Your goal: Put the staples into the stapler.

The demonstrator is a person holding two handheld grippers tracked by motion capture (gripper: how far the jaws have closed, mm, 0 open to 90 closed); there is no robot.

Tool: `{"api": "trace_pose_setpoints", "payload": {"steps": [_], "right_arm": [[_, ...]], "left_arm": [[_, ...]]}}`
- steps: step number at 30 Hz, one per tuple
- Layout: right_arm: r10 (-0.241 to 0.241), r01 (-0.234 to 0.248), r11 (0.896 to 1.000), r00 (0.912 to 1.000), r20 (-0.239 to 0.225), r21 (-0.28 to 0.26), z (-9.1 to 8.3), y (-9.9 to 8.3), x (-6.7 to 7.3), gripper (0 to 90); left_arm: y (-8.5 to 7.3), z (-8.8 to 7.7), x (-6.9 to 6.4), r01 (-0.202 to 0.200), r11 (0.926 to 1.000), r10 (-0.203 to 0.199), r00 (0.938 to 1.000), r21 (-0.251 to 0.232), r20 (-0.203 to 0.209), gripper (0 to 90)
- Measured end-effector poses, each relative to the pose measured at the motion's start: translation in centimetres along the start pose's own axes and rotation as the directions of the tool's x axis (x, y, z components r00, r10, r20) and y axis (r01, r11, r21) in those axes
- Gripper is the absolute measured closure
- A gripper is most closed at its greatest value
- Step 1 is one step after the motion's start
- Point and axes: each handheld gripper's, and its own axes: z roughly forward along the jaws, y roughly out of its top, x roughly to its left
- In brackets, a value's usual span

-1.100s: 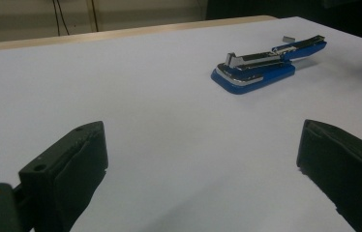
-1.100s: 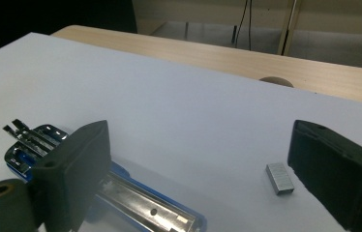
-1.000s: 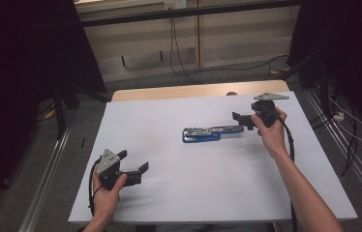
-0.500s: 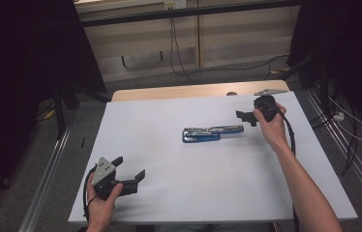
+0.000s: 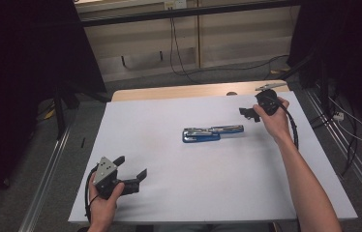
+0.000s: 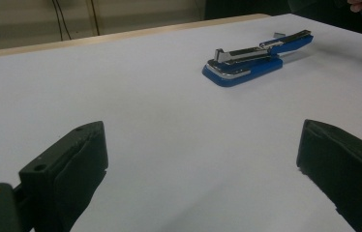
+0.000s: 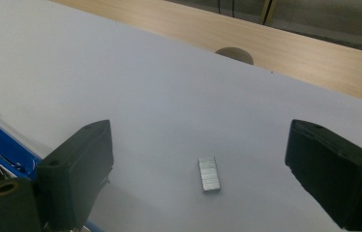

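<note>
- Our left gripper (image 5: 131,168) sits low at the near left corner of the white table (image 5: 169,193), held in our left hand (image 5: 102,198); its jaws stand wide apart and hold nothing.
- From the left gripper view, we see its two black jaws spread to either side of bare white surface, with the blue stapler (image 6: 254,60) well ahead and to the right.
- Toward the middle of the table, we see the blue stapler (image 5: 212,133) lying swung open, its chrome magazine arm on top and its length running left to right.
- Beyond it, we see the bare wooden strip (image 5: 179,92) of the tabletop along the far edge, with a round grey plug (image 7: 234,54) set in it.
- Just right of the stapler, we hold our right gripper (image 5: 249,115) in our right hand (image 5: 275,122), raised a little over the far right part of the table, jaws pointing left toward the stapler's end.
- In the right gripper view, we see its jaws also wide open and empty, and a small strip of staples (image 7: 209,174) lying flat on the white surface between them, untouched, with the stapler's blue edge (image 7: 5,145) at the left.
</note>
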Motion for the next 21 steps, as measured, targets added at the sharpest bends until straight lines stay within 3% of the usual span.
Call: {"api": "trace_pose_setpoints", "payload": {"steps": [3,6,11,15,18,21], "right_arm": [[-0.032,0.032,0.999,0.9994,-0.012,0.010,0.2,0.4,0.1,9.6],[-0.050,0.050,0.996,0.9987,-0.013,0.076,0.9,0.5,-0.1,9.6],[-0.043,0.045,0.995,0.9988,-0.024,0.085,1.4,0.5,-0.1,12.2],[-0.053,0.056,0.992,0.9981,-0.032,0.116,1.9,0.3,0.0,16.9],[-0.067,0.071,0.987,0.9972,-0.034,0.144,2.2,0.2,-0.1,19.6],[-0.079,0.082,0.985,0.9965,-0.025,0.155,2.4,0.3,-0.2,28.0]], "left_arm": [[0.0,-0.1,0.3,0.007,0.9999,-0.007,0.9999,-0.010,-0.014,4.4],[0.0,-0.1,0.4,0.014,0.9999,-0.014,0.9998,-0.006,-0.012,4.4],[0.0,-0.1,0.4,0.008,0.9999,-0.008,1.0000,-0.007,0.001,4.4],[0.0,-0.1,0.4,0.008,1.0000,-0.008,1.0000,-0.001,0.001,4.4],[-0.1,-0.1,0.3,0.030,0.9994,-0.031,0.9994,0.014,0.016,4.4],[-0.2,0.0,0.2,0.035,0.9990,-0.035,0.9992,0.029,0.017,4.3]]}}
